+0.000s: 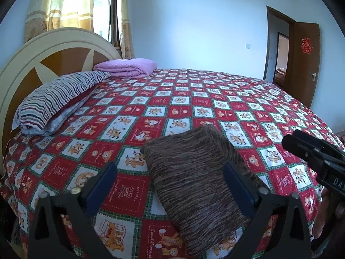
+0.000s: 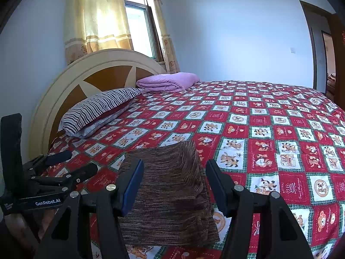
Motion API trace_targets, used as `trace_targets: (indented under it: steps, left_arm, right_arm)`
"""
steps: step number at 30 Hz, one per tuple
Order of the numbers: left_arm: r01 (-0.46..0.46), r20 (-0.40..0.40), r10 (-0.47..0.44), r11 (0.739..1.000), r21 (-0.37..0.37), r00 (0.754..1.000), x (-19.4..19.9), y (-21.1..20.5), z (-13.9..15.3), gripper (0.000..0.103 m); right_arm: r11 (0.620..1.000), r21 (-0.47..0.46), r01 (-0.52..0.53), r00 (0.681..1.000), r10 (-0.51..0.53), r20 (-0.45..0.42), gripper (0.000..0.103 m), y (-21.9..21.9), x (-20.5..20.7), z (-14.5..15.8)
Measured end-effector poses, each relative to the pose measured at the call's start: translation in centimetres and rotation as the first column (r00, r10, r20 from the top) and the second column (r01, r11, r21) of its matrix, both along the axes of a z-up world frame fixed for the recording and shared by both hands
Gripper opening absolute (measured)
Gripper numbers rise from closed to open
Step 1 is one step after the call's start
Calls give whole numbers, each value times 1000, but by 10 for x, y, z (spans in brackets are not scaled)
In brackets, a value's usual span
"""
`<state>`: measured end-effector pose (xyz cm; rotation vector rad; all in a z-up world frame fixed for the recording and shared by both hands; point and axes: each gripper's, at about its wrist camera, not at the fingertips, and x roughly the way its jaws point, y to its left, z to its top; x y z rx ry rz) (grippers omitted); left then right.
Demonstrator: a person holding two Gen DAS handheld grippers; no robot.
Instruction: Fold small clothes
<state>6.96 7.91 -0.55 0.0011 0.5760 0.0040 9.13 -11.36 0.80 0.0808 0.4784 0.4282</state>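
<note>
A brown striped knit garment (image 1: 194, 172) lies folded into a flat rectangle on the red patchwork bedspread (image 1: 194, 105); it also shows in the right wrist view (image 2: 170, 192). My left gripper (image 1: 170, 185) is open and empty, held just above the garment's near left part. My right gripper (image 2: 174, 183) is open and empty, with its fingers on either side of the garment from above. The right gripper shows at the right edge of the left wrist view (image 1: 310, 153), and the left gripper shows at the left of the right wrist view (image 2: 75, 164).
A striped pillow (image 1: 58, 99) and a folded purple blanket (image 1: 127, 67) lie at the head of the bed by the cream and brown headboard (image 1: 43, 49). A curtained window (image 2: 138, 23) is behind. An open wooden door (image 1: 306, 60) stands at the far right.
</note>
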Motion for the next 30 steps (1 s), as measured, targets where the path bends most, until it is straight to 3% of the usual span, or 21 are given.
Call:
trace_targets:
  steps: [17,30]
  left_arm:
    - [3,10,-3,1000,-4,1000,-1,4,10,103]
    - [4,25,-4,1000,4,1000,-1,5,9,103]
  right_arm:
    - [1000,14,-14,998,13,54,61,-4,-8,8]
    - [1000,2,-31,998,31,48,61,-2,-9,5]
